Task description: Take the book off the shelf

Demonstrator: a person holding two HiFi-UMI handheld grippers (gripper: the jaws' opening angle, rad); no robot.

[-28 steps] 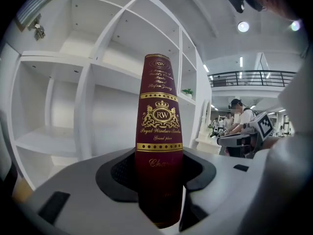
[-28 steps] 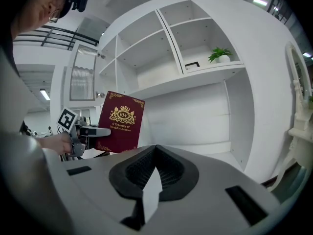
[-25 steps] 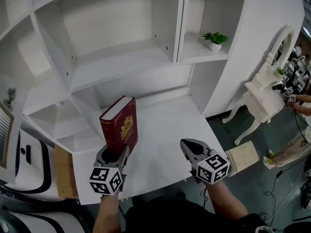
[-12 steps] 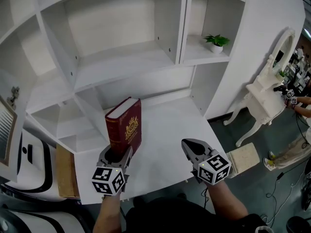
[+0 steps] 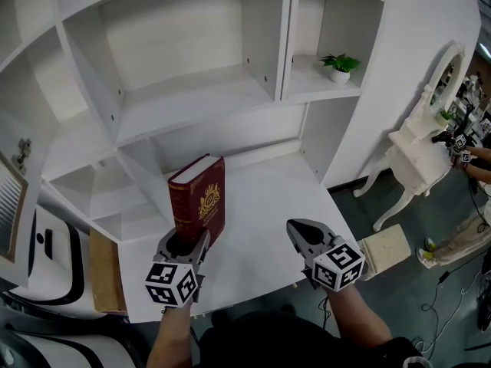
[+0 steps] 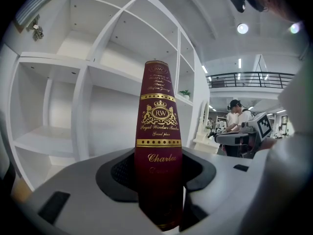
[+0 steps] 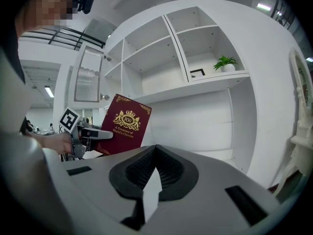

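One red book point(image 5: 198, 205), upright, pinched at its lower spine by the left gripper point(image 5: 186, 241), clear of the shelf unit point(image 5: 192, 98) and over the white ledge point(image 5: 265, 198). One right gripper point(image 5: 295, 227), jaws pressed together, empty. One potted plant point(image 5: 340, 64). Risk: the grip sits low on a tall book, so it may tip or slip.

The left gripper point(image 5: 184, 245) and the right gripper point(image 5: 298, 228) are grey, with black ribbed pads point(image 7: 168, 173) inside the jaws. Behind the jaws of each sits a cube point(image 5: 337, 265) with black-and-white square markers. The person's top point(image 5: 276, 345) is dark.
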